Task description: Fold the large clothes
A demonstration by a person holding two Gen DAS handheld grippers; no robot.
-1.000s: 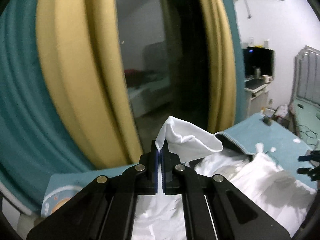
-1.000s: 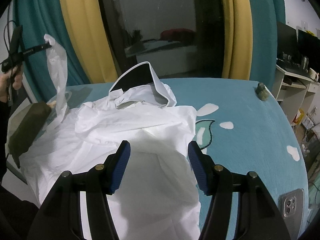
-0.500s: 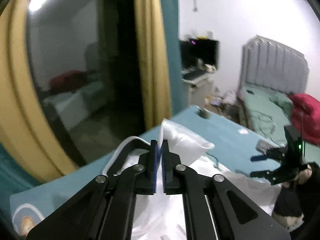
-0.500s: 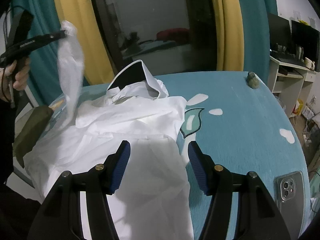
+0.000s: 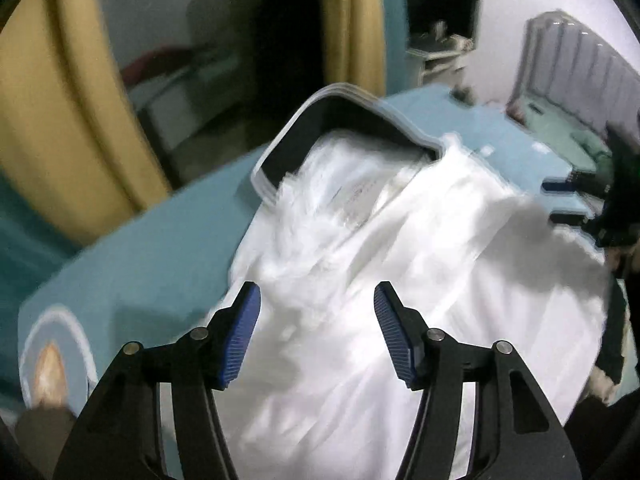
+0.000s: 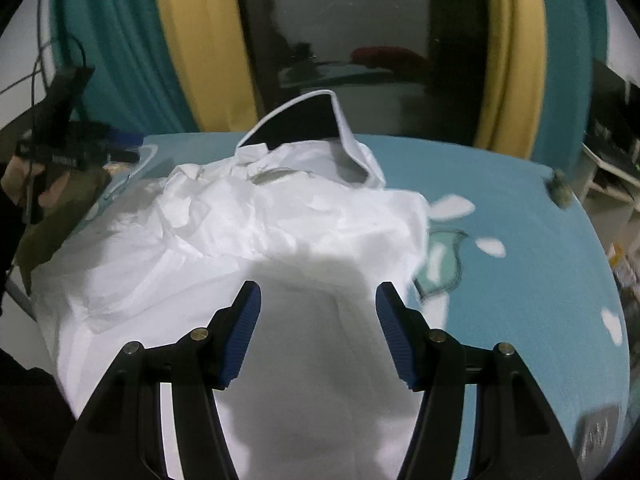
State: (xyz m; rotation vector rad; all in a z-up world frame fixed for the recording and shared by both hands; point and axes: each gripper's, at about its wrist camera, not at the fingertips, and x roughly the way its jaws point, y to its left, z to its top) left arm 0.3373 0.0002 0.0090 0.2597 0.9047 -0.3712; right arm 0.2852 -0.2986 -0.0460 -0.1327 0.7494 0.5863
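Blue fingers (image 5: 240,336) of the left gripper (image 5: 318,334) are spreading apart, with nothing pinched between them; white cloth lies only beneath the gap. Those of the right gripper (image 6: 318,334) stand wide and hold nothing either, hovering over a shadowed patch of fabric.

Biggest in both views is the teal bed cover (image 6: 520,240), filling the middle and right of the right wrist frame. On it lies the white garment (image 6: 248,240), crumpled, spread from the centre to the lower left, its dark-lined collar (image 6: 304,120) standing up at the far end, upper centre. At the lower right edge sits a phone (image 6: 600,428), blurred. A small dark lump (image 6: 560,190) rests near the cover's far right rim.

As I judge it, the risk is a lumpy fold: the loose sleeve part, just let go, may land bunched on the body, and creases would get trapped under the next layer. A sweeping gripper could also drag cloth toward the phone.
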